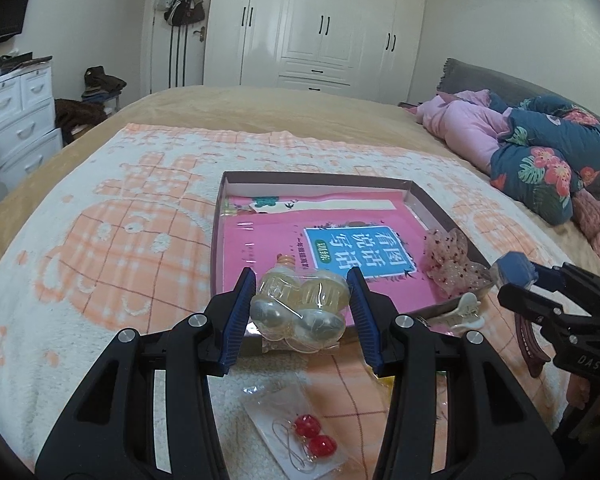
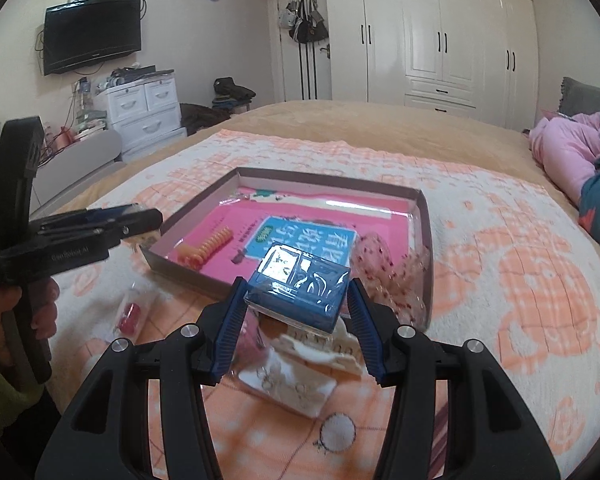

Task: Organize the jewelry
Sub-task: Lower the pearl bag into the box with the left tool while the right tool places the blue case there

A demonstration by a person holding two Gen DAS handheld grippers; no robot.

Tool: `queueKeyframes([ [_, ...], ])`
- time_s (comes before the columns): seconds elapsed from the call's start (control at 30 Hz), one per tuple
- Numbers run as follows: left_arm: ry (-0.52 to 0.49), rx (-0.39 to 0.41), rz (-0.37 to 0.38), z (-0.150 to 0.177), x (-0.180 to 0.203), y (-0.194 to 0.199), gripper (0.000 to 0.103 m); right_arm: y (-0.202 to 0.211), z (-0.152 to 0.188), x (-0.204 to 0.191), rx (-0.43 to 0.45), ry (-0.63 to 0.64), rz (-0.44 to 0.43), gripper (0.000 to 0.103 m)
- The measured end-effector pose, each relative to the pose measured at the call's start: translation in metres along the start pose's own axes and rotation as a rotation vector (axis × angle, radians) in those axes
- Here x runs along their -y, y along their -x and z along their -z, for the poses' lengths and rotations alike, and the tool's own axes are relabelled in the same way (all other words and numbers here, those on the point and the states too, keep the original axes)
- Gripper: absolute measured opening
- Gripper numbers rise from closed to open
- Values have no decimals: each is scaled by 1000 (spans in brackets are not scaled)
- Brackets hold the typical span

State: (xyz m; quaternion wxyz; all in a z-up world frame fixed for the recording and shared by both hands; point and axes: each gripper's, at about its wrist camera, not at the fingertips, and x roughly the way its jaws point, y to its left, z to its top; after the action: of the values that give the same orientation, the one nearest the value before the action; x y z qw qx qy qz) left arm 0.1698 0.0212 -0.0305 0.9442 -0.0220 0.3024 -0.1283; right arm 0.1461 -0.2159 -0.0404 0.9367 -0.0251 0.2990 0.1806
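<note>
Two hand-held grippers work over one bed: the left hand-held gripper (image 1: 302, 300) is clamped on one clear packet of pearl earrings (image 1: 298, 308), the right hand-held gripper (image 2: 298, 300) on one blue box (image 2: 298, 286), both above the tray's (image 2: 424, 248) near edge.

You get even, soft indoor light with only faint shadows, and the strongest glare sits on the glossy wardrobe doors (image 1: 320, 24) and on the plastic film over the pink book (image 2: 300, 216). Both fisheye views bend the room hard and go black at the corners. In the right wrist view the near blanket (image 2: 500, 280) smears with blur.
</note>
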Motion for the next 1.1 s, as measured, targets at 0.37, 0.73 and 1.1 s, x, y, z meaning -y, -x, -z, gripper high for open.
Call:
queueKeyframes([
  [0.37, 7, 3, 4, -19, 8, -19, 38, -23, -28, 14, 2, -1, 6, 49],
  [0.73, -12, -51, 21, -20, 25, -45, 39, -48, -47, 41, -22, -23, 28, 49],
  [1.1, -20, -108, 32, -21, 38, -69, 39, -78, -52, 64, -83, -17, 22, 49],
])
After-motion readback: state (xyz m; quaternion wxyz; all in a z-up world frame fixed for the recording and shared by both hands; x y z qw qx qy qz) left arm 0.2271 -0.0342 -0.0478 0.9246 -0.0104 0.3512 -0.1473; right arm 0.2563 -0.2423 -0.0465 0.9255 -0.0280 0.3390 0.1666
